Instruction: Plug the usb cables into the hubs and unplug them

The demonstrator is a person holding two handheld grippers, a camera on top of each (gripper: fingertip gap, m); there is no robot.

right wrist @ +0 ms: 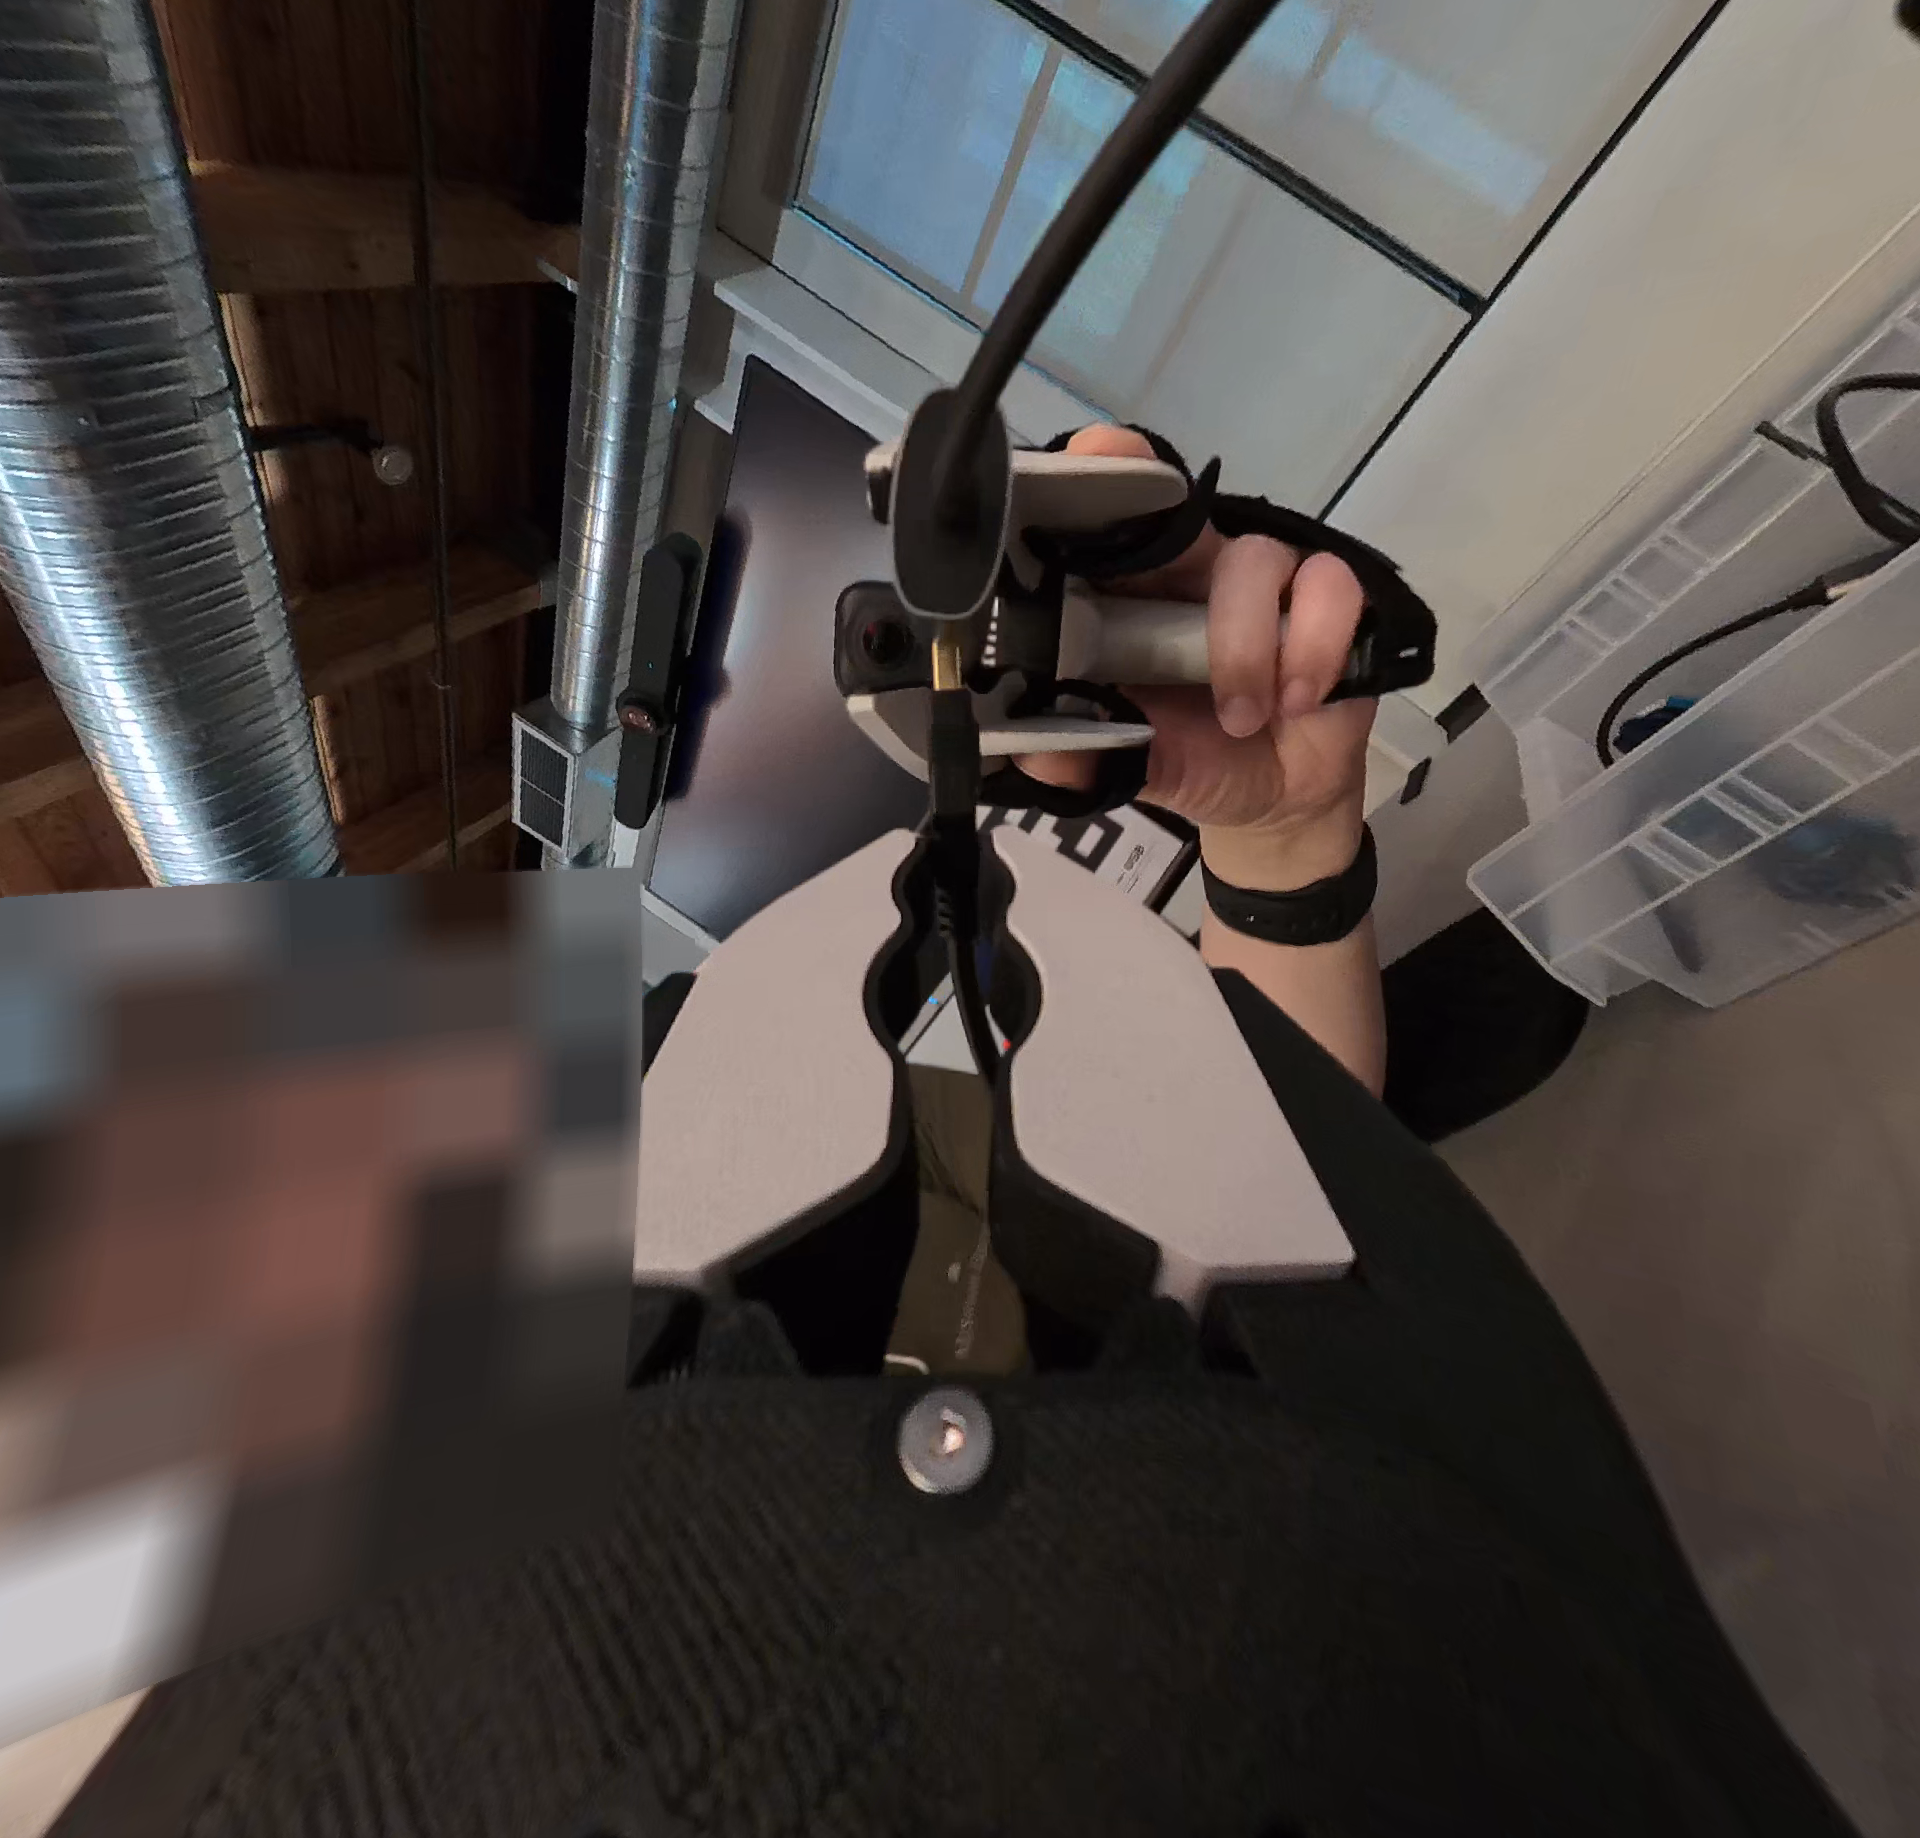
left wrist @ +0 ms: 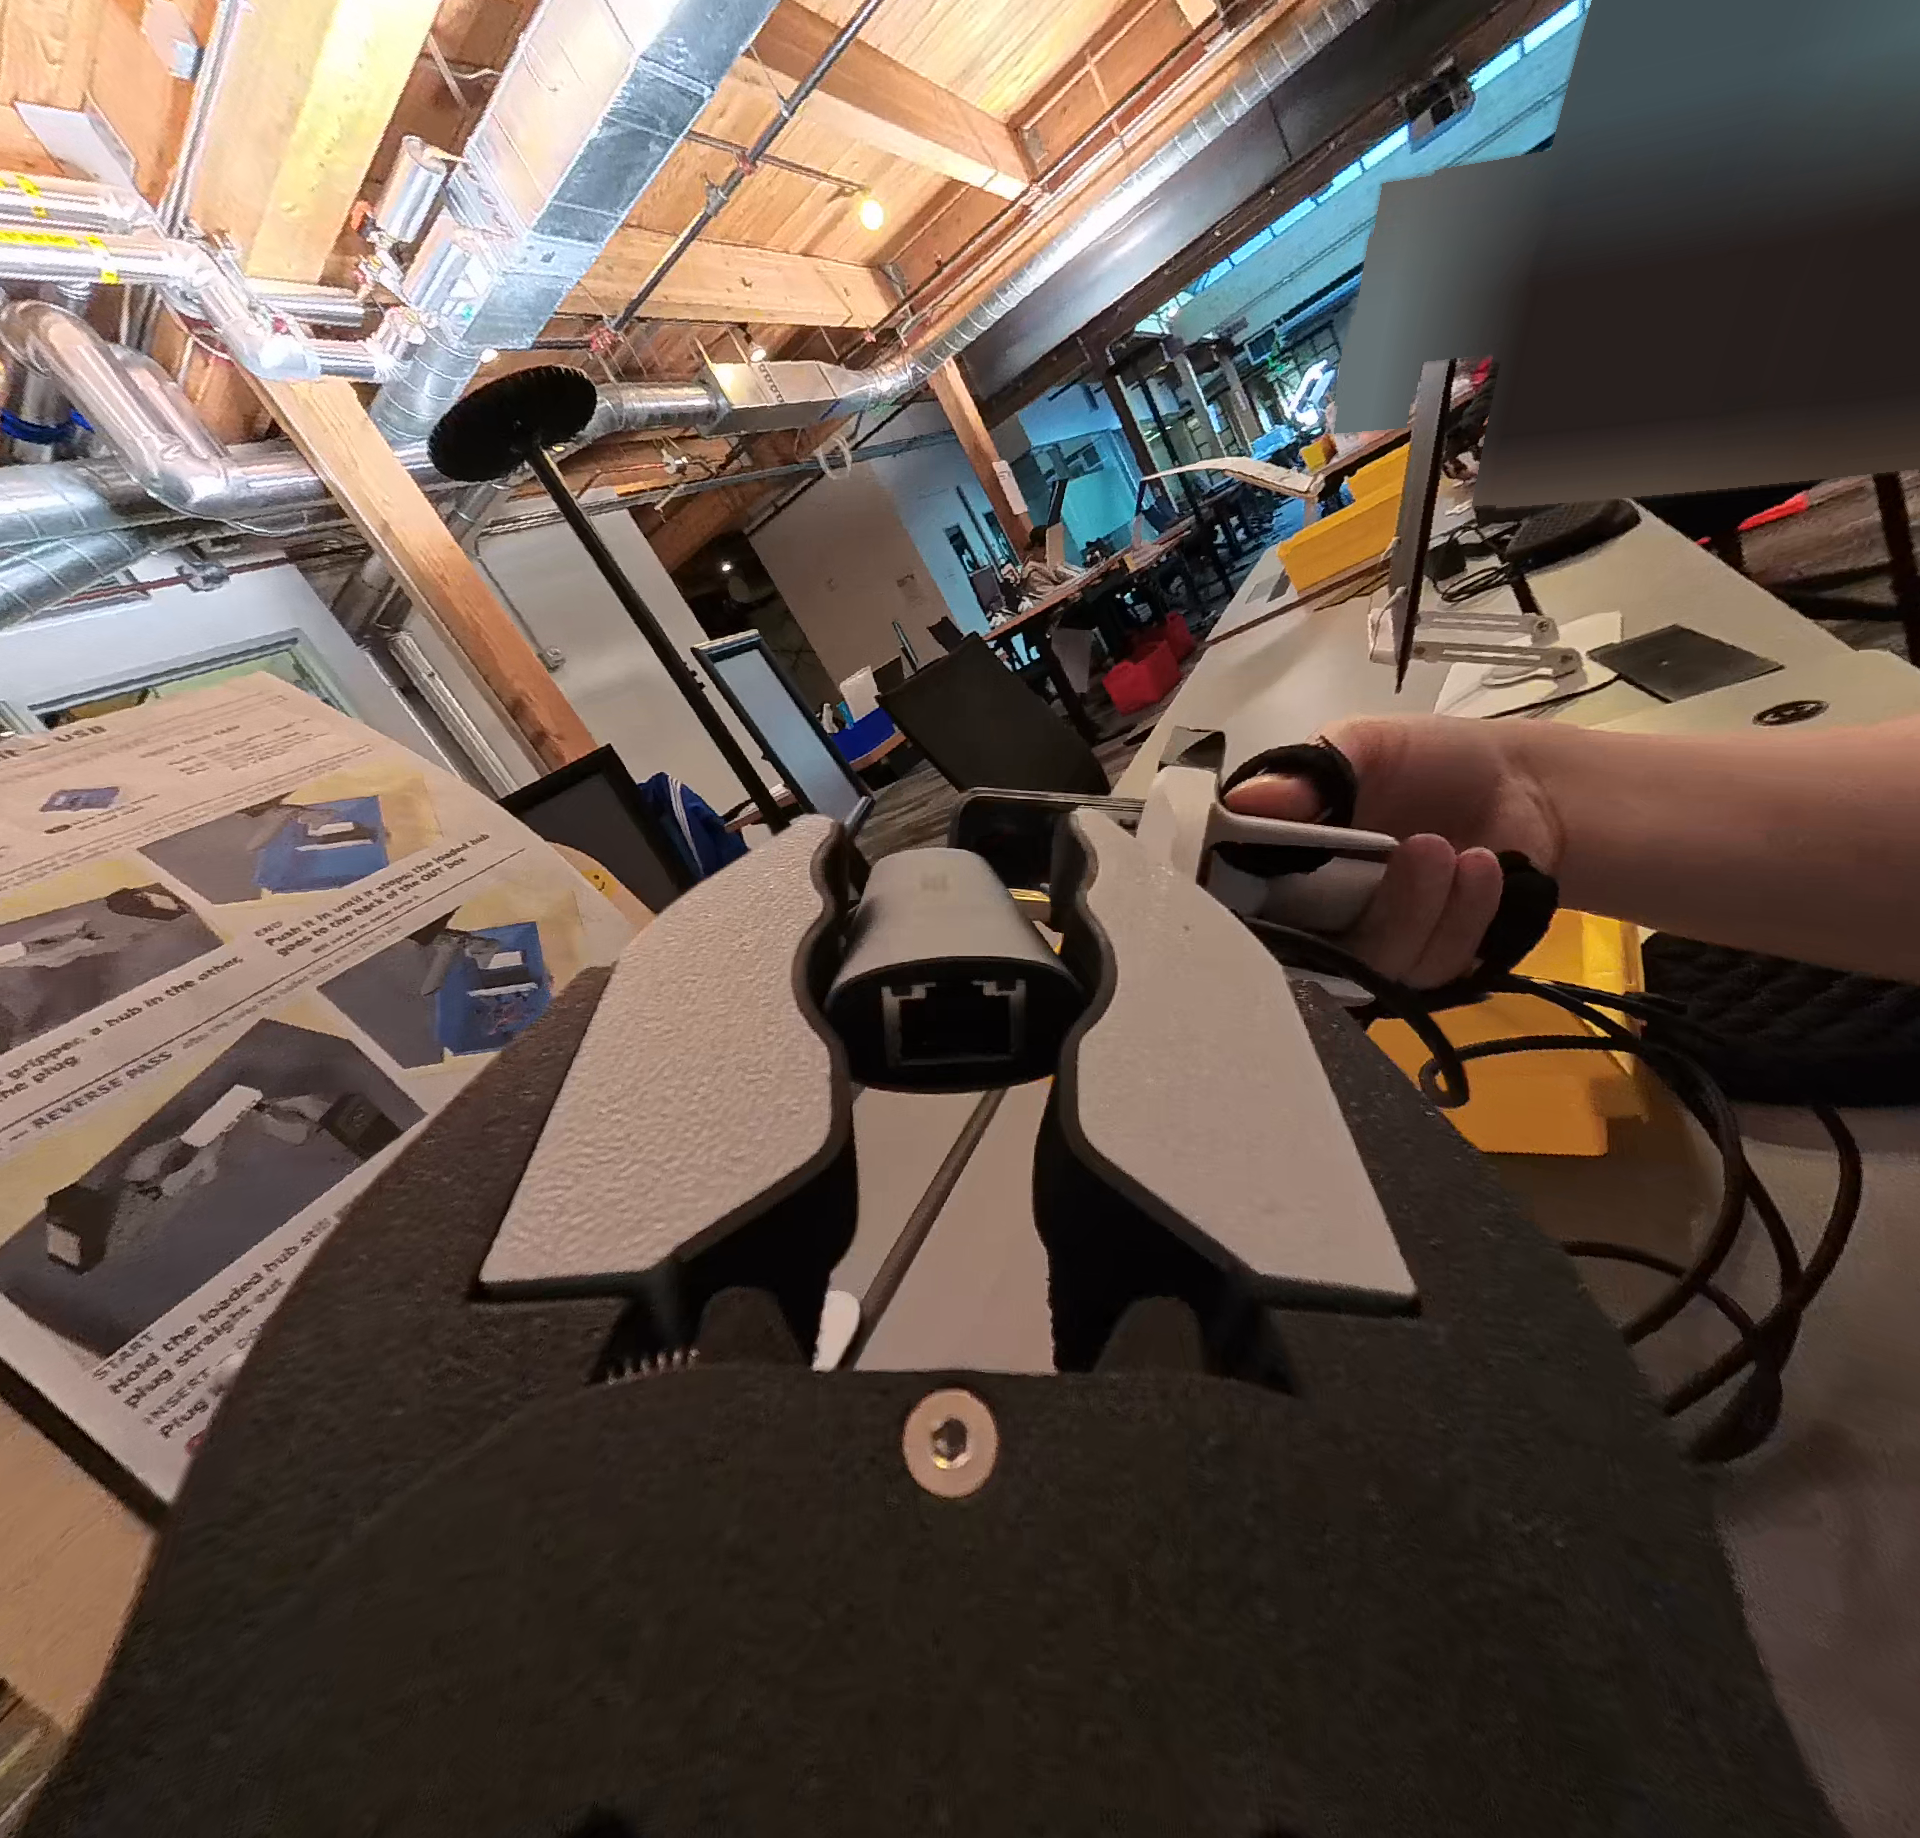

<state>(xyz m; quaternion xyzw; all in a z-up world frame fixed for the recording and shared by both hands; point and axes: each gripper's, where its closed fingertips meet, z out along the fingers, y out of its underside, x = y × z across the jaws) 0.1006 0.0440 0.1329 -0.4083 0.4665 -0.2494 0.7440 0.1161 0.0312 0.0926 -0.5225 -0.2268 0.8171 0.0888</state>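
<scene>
My left gripper [left wrist: 951, 838] is shut on a grey hub [left wrist: 940, 967], whose square network port faces the camera. In the right wrist view the hub [right wrist: 951, 510] shows end-on, with its own black cord [right wrist: 1049, 230] arching upward. My right gripper [right wrist: 954, 858] is shut on the black USB cable plug [right wrist: 951, 780]. The plug's gold metal tip [right wrist: 945, 661] meets the hub's side, and part of the metal still shows. A hand [left wrist: 1434, 832] holds the right gripper just beyond the hub. Another hand [right wrist: 1268, 666] holds the left gripper.
A printed instruction sheet [left wrist: 208, 957] stands at the left. A yellow bin [left wrist: 1507, 1061] and loops of black cable [left wrist: 1714, 1217] lie on the white table at the right. A clear plastic bin [right wrist: 1714, 749] holds more cables. A dark monitor [right wrist: 790, 645] stands behind. Spacing between my two grippers at the tips: around 5 cm.
</scene>
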